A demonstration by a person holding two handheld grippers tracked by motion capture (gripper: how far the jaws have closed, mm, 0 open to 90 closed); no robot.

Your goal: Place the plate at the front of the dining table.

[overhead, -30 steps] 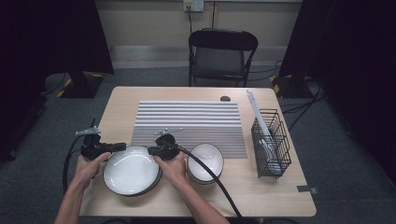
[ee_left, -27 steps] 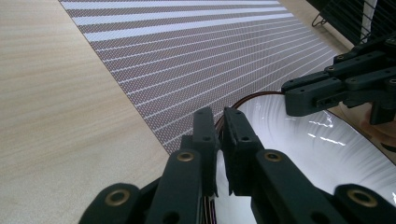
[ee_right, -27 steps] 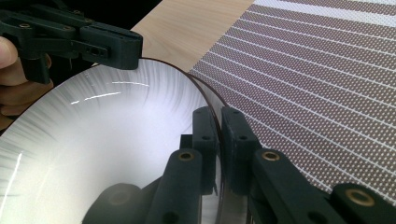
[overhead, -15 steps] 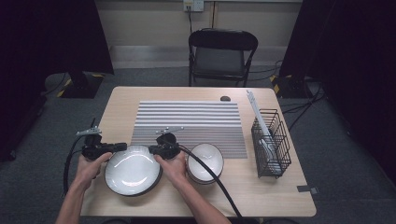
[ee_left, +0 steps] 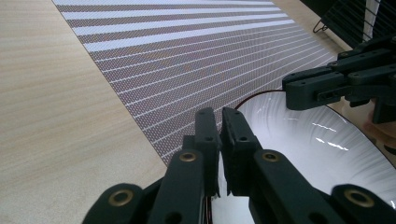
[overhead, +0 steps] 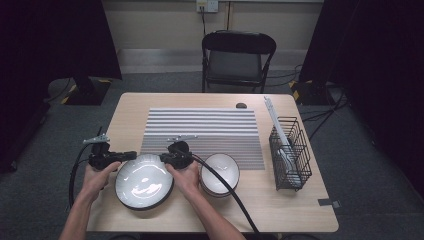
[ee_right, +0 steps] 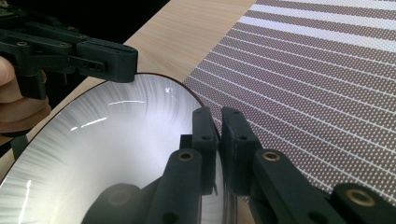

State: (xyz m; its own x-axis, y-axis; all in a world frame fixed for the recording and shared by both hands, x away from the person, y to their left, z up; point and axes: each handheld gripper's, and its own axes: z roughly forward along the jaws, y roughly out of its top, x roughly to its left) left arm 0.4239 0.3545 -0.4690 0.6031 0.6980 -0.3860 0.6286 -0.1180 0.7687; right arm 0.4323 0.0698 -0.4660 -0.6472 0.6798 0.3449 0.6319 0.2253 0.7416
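Observation:
A large white bowl (overhead: 144,181) with a dark rim sits near the table's front edge, between my two hands. My left gripper (overhead: 132,155) is shut on its left rim and my right gripper (overhead: 163,158) is shut on its right rim. In the left gripper view the jaws (ee_left: 218,114) pinch the rim, the bowl (ee_left: 303,154) spreads to the right, and the right gripper (ee_left: 288,91) shows across it. In the right gripper view the jaws (ee_right: 217,114) clamp the rim of the bowl (ee_right: 116,140), with the left gripper (ee_right: 133,63) opposite. I cannot tell if the bowl touches the table.
A smaller white bowl (overhead: 220,172) stands just right of my right hand. A striped mat (overhead: 202,130) covers the table's middle behind the bowls. A black wire rack (overhead: 290,152) holding utensils stands at the right. A folding chair (overhead: 237,55) is beyond the table.

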